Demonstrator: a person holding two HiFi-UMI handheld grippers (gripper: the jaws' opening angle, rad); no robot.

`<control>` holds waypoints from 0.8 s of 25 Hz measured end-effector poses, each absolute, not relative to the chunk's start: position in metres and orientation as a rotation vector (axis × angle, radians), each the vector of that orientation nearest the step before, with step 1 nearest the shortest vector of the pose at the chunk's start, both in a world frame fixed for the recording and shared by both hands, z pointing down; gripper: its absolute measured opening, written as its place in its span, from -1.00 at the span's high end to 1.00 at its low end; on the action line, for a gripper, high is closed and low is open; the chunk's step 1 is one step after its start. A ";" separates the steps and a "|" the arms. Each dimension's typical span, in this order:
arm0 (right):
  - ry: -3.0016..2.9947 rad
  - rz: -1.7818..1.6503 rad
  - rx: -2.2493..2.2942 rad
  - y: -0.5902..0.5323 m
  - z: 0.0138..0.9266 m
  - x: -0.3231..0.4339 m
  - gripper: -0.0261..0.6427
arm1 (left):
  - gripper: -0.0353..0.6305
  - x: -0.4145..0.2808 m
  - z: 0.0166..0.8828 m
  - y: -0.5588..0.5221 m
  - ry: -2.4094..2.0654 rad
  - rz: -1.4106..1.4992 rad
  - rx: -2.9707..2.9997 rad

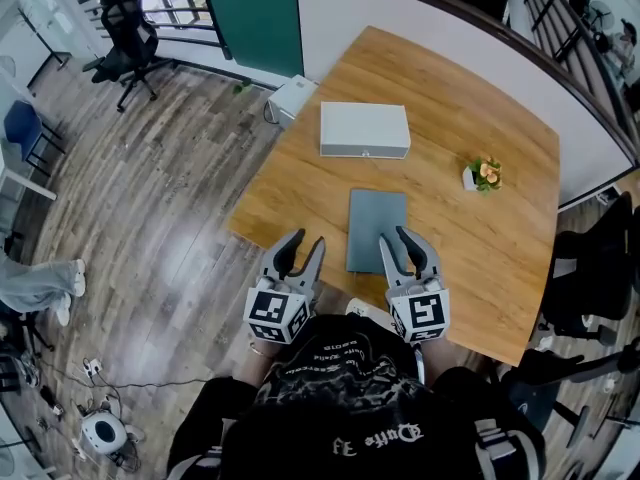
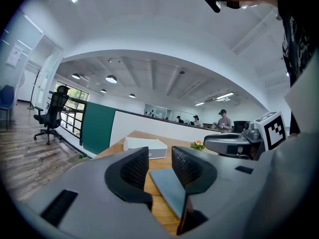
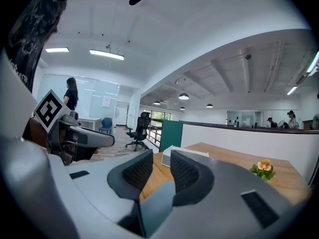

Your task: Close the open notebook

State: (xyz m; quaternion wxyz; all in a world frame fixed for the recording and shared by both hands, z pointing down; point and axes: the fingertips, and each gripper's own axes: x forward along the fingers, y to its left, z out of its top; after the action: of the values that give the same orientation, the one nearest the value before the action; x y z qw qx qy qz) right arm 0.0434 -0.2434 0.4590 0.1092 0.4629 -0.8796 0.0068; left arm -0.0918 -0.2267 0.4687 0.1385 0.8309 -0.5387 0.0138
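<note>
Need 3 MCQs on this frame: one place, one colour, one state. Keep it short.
1. The white box lies:
A) beyond the notebook, on the table
B) on top of the notebook
C) on the floor

2. The notebook's cover is:
A) red
B) grey-blue
C) yellow

3. The notebook is:
A) open flat
B) standing upright
C) closed, lying flat

Answers:
1 A: the head view shows it farther up the table, apart from the notebook.
2 B: the cover is plain grey-blue.
3 C: only one cover shows, no pages.
</note>
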 end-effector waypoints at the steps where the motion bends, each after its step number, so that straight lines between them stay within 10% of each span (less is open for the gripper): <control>1: -2.584 0.023 1.369 -0.244 0.459 0.045 0.62 | 0.45 -0.093 0.469 -0.227 -1.570 0.039 2.397; 5: -2.575 0.040 1.403 -0.246 0.459 0.052 0.90 | 0.82 -0.094 0.465 -0.228 -1.590 0.005 2.395; 20: -2.505 0.076 1.418 -0.251 0.471 0.067 0.91 | 0.83 -0.075 0.477 -0.235 -1.530 0.068 2.416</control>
State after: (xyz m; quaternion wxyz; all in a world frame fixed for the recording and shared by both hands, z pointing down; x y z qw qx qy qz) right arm 0.0668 -0.2507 0.4708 0.1304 0.4883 -0.8625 0.0262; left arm -0.0751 -0.2348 0.4767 0.1401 0.8362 -0.5297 0.0236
